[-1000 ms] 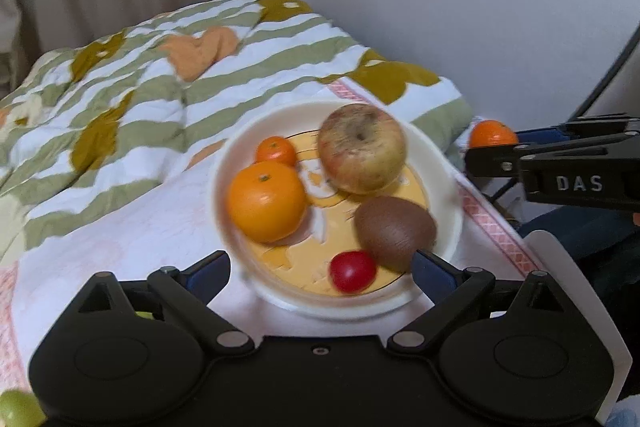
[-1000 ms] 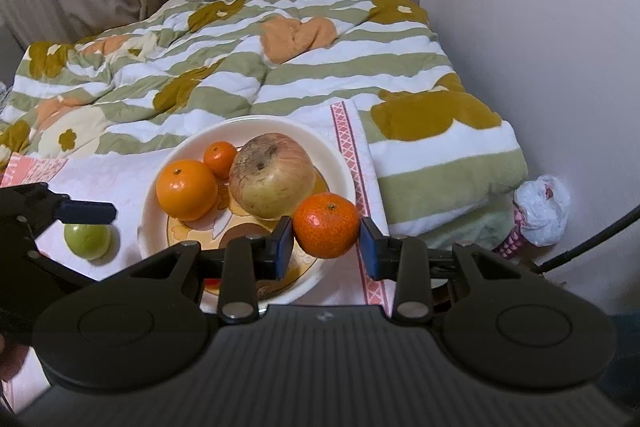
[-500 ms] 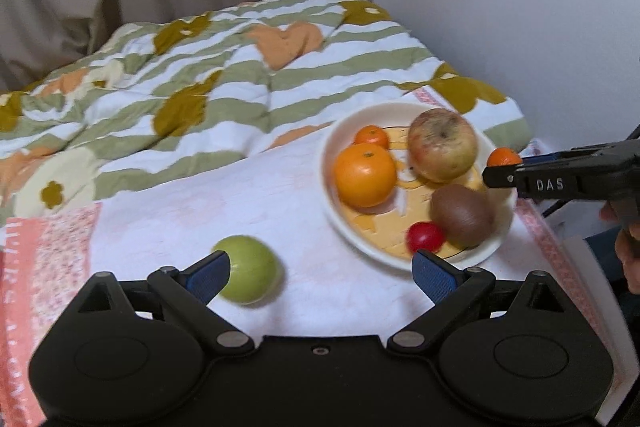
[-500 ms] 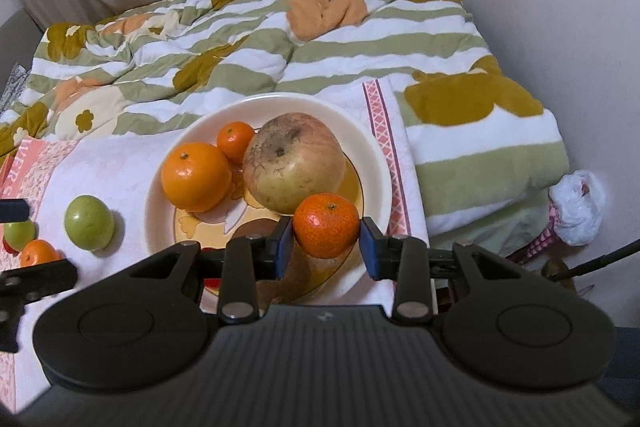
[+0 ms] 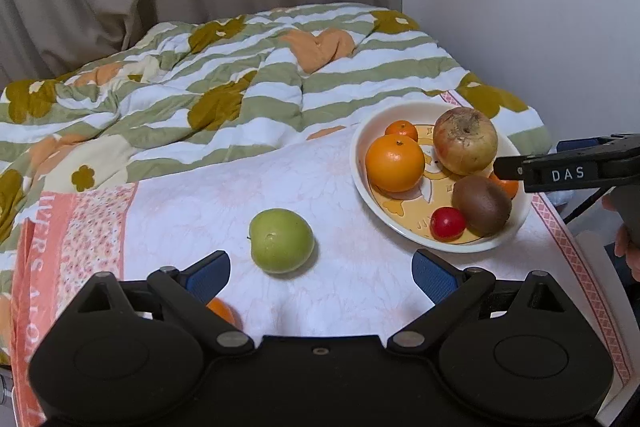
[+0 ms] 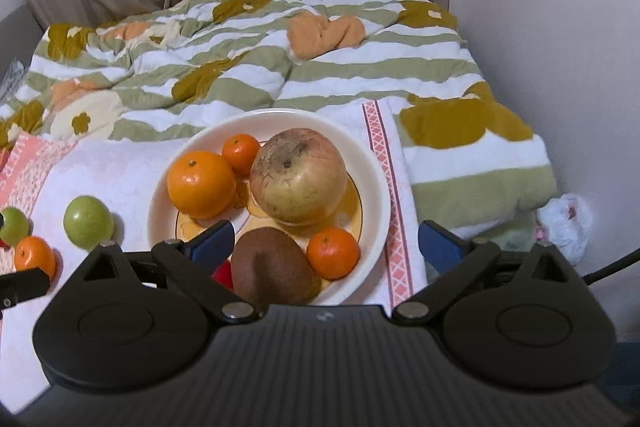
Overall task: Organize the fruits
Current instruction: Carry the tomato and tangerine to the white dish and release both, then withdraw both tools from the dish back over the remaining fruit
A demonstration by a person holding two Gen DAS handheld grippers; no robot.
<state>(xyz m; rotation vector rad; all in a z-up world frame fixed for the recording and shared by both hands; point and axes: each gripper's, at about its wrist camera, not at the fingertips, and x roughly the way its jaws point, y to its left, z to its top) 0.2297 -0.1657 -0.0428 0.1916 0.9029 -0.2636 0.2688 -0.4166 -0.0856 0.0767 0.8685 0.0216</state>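
Note:
A cream plate (image 6: 372, 187) on the white cloth holds a large apple (image 6: 298, 175), a big orange (image 6: 200, 183), a small mandarin (image 6: 241, 148), a kiwi (image 6: 274, 269), a red fruit (image 5: 448, 223) and a mandarin (image 6: 333, 253) at its near right. My right gripper (image 6: 325, 245) is open just above that mandarin and the kiwi. My left gripper (image 5: 320, 273) is open and empty, just behind a green fruit (image 5: 281, 241) on the cloth. A loose mandarin (image 5: 222, 311) lies under its left finger.
A striped flowered quilt (image 5: 224, 95) covers the bed behind the cloth. A wall stands to the right, curtains at the back. A second green fruit (image 6: 14, 227) and the loose mandarin (image 6: 34, 257) lie at the left. A white bag (image 6: 566, 223) lies beside the bed.
My right gripper has opened and let the mandarin down onto the plate. My left gripper has swung left and back from the plate toward the green fruit.

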